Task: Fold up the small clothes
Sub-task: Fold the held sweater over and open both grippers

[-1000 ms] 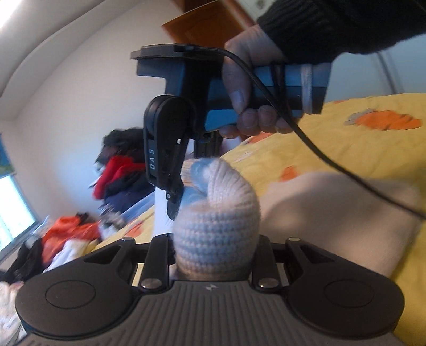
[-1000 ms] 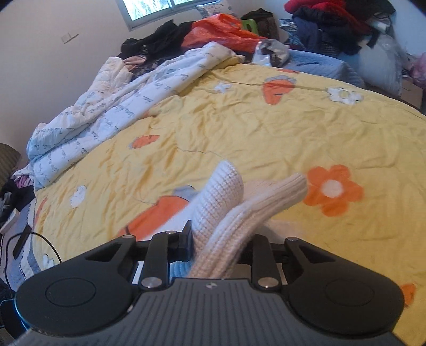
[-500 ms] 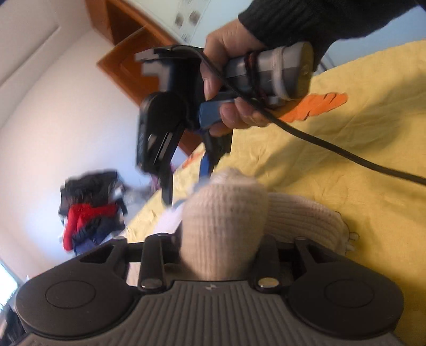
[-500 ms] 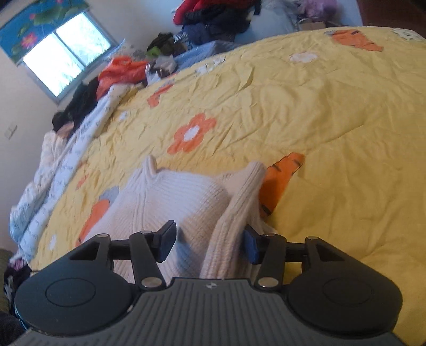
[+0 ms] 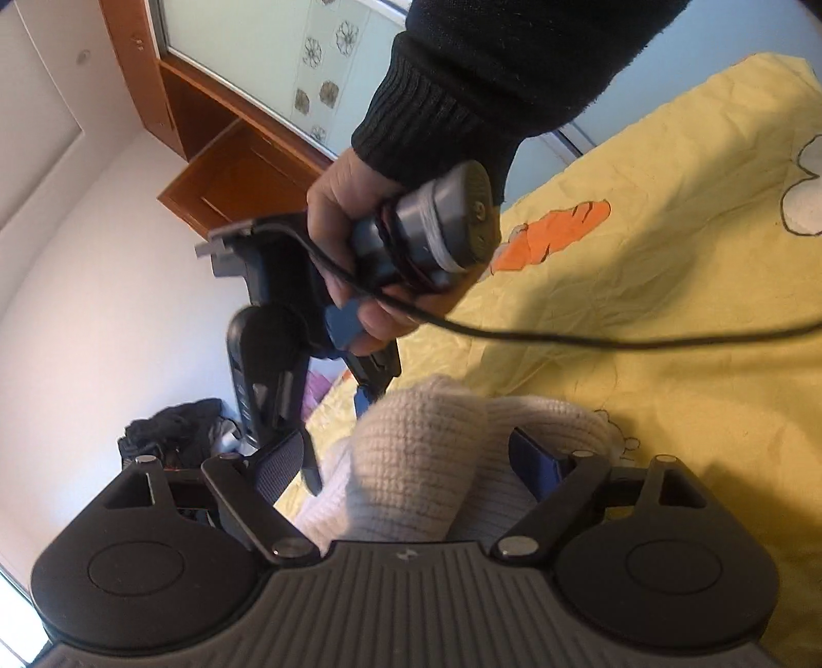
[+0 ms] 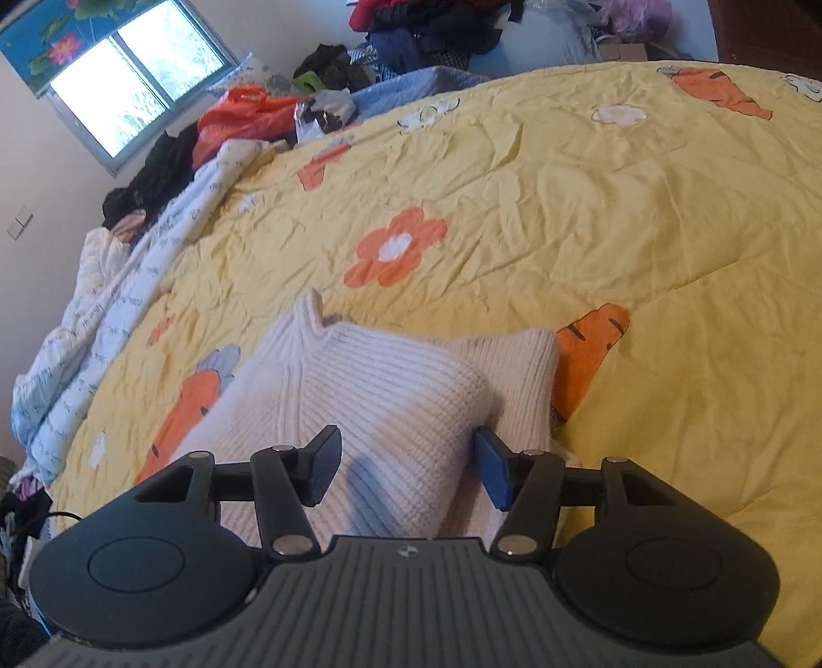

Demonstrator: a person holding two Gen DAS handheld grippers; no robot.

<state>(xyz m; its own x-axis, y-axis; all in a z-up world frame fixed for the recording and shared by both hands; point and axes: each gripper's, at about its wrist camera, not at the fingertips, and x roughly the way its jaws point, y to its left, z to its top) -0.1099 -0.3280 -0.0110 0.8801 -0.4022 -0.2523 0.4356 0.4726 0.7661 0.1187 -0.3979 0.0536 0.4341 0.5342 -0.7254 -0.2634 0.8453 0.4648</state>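
Note:
A cream knit sweater (image 6: 380, 380) lies folded on the yellow flowered bedcover (image 6: 565, 205). My right gripper (image 6: 408, 467) stands open just over its near edge. A thick fold lies between the pads, and they do not press on it. In the left wrist view a bunched part of the sweater (image 5: 421, 478) sits between the fingers of my left gripper (image 5: 411, 462). Its jaws are opening and the pads stand clear of the knit. A hand (image 5: 359, 226) in a black sleeve holds the right gripper just beyond that bunch.
A white printed quilt (image 6: 103, 318) is bunched along the bed's left side. Piles of clothes (image 6: 426, 25) and an orange bag (image 6: 241, 113) lie at the far end under a window. A black cable (image 5: 616, 341) trails over the bed. A wooden cabinet (image 5: 221, 174) stands behind.
Both grippers were shut on the raised sweater. They came down to the bed and rolled; the right jaws opened first, then the left, and the sweater now rests folded.

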